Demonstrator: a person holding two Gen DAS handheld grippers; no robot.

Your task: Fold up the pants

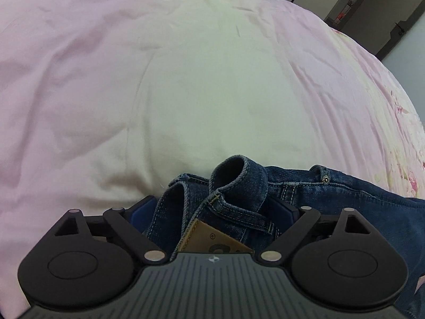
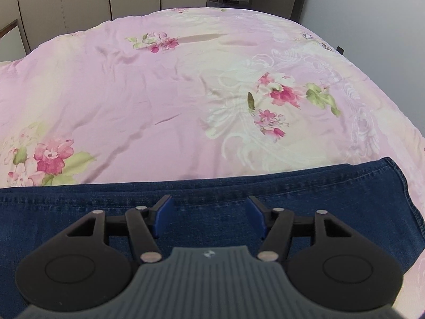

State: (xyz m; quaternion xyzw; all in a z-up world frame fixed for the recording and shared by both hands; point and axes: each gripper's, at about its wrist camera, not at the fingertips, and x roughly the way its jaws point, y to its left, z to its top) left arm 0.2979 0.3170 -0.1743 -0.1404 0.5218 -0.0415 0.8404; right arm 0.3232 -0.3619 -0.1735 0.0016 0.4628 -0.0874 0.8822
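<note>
Dark blue jeans [image 1: 345, 199] lie on the bed. In the left wrist view their waistband [image 1: 239, 175] is bunched up, with belt loops and a tan leather patch [image 1: 212, 239] showing. My left gripper [image 1: 212, 207] is spread wide around this bunched waistband, and its blue pads [image 1: 140, 211] do not squeeze the cloth. In the right wrist view a flat jeans leg [image 2: 345, 202] runs across the frame, its hem at the right. My right gripper [image 2: 209, 214] hangs just over that leg, with the jaws apart and only flat denim beneath them.
The bed carries a pink quilt [image 2: 132, 106] with flower prints and a pale cream patch [image 1: 199, 93]. Pale wardrobe doors [image 2: 79, 0] stand behind the bed. A dark doorway with shelves [image 1: 372, 8] is at the far right. The quilt's edge drops off on the right [image 2: 398, 93].
</note>
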